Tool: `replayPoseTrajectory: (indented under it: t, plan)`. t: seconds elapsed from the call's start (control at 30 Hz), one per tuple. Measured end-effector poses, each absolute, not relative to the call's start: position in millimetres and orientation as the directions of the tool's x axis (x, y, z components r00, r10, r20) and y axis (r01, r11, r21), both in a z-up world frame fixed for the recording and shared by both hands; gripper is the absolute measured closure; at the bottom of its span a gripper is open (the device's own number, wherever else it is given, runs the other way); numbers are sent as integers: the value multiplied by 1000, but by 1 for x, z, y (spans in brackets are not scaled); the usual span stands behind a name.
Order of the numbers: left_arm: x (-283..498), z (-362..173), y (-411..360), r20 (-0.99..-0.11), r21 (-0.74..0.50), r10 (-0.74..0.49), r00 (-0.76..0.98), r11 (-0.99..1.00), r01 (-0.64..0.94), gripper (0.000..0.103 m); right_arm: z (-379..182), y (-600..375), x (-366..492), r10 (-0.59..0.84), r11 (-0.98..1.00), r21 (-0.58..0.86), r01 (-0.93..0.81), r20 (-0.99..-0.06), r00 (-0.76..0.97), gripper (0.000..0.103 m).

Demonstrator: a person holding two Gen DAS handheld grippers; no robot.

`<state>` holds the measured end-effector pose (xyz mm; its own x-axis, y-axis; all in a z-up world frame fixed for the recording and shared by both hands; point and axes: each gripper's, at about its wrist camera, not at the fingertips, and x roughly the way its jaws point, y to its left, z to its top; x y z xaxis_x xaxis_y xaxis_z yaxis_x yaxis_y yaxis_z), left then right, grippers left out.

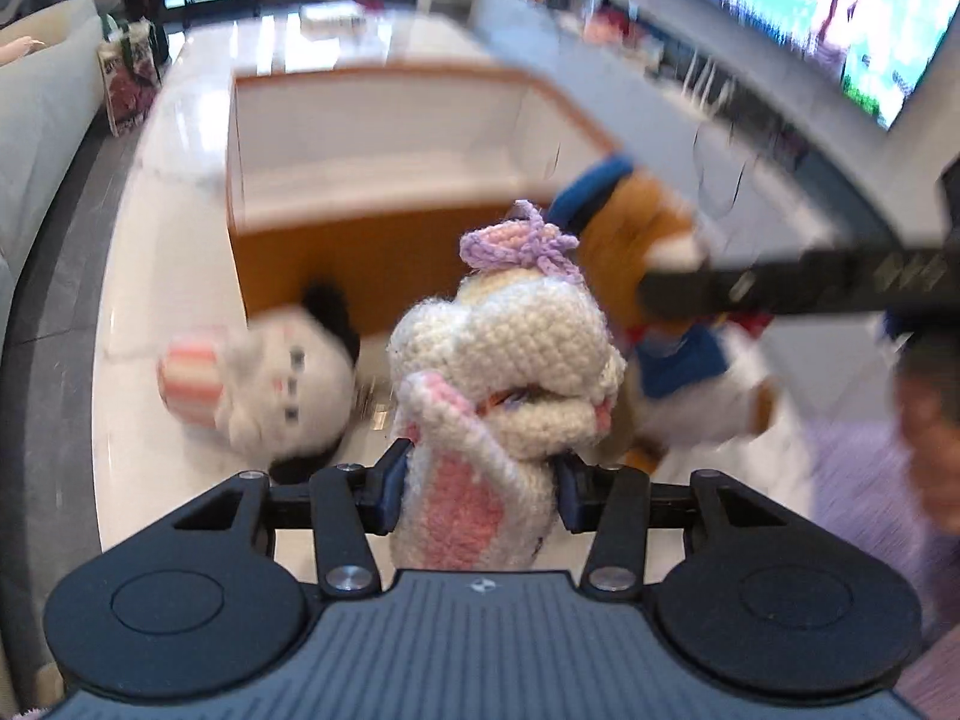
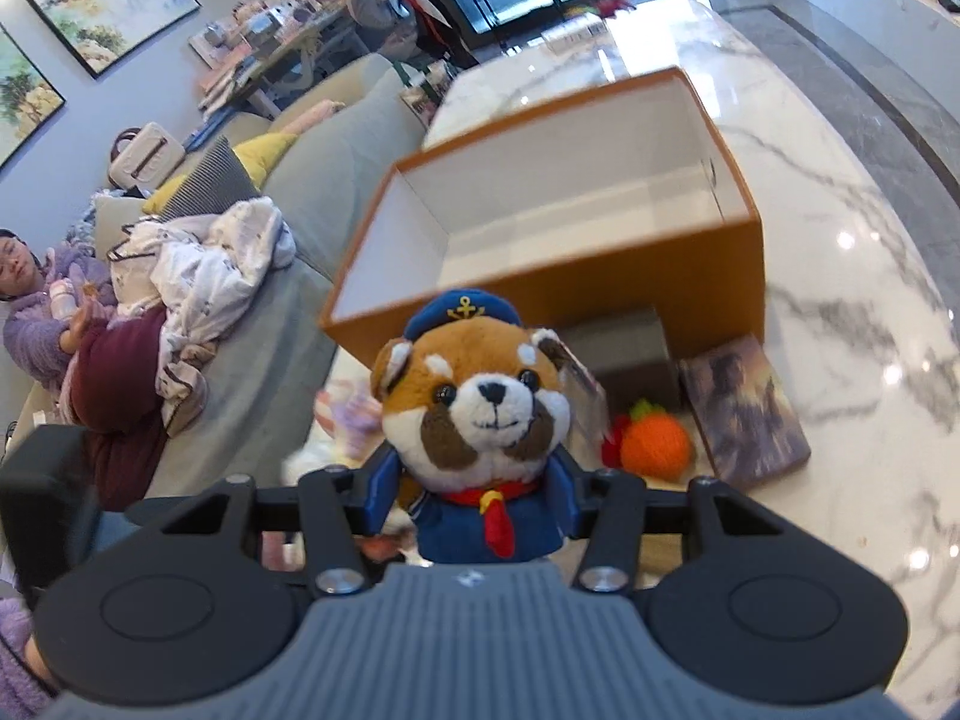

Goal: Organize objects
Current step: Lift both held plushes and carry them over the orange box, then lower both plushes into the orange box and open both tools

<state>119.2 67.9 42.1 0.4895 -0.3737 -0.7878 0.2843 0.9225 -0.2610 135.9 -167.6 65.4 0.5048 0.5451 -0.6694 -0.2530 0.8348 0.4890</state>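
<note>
Table [image 2: 840, 228]: white marble top, carrying the box and the loose items.
Box [image 2: 690, 276]: orange outside, white inside, open-topped and apparently empty; ahead of and below both grippers, its near wall facing them.
Book [image 2: 744, 408]: flat on the table just beside the box's near right corner; seen only from the right wrist.
Dark block [image 2: 624, 348]: against the box's near wall; nature unclear.
Red panda sailor plush [image 2: 480, 414]: upright, long axis vertical, blue body squeezed between the fingers of the right gripper [image 2: 474, 504], head above them.
Crocheted bunny [image 1: 504, 360]: cream and pink with a lilac bow, upright, pinched at its lower body by the left gripper [image 1: 480, 480].
Snowman-like plush [image 1: 270, 384]: lying on the table near the box's near left corner; shown clearly only by the left wrist.
Orange knitted fruit [image 2: 654, 444]: on the table between panda and book; right wrist only.
Key relation: box opening straight forward from both toys; neither hand clearly nearer.
Cross-view: left wrist shows the panda alongside the bunny, blurred, with the right gripper's finger across it.
</note>
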Motion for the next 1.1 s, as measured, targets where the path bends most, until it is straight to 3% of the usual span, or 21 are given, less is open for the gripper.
replayPoseTrajectory:
  t: [0.23, 0.4, 0.63, 0.8, 1.1]
  plan:
    - [158, 102, 80, -688, -305, -375, 621, 926, 221, 48, 110, -158, 166, 582, 808, 496, -318, -591, 559, 50]
    - [203, 109, 87, -656, -335, -355, 666, 928, 164, 48, 132, -147, 205, 562, 818, 482, -314, -555, 613, 50]
    - [251, 73, 96, -712, -373, -312, 629, 927, 38, 48, 103, -135, 263, 514, 843, 489, -225, -608, 605, 50]
    - [271, 35, 94, -797, -319, -256, 546, 948, -20, 48, 64, -129, 290, 492, 854, 496, -159, -668, 558, 50]
    - [289, 12, 89, -849, -189, -151, 506, 982, -24, 48, 20, -120, 330, 497, 844, 534, -49, -746, 444, 53]
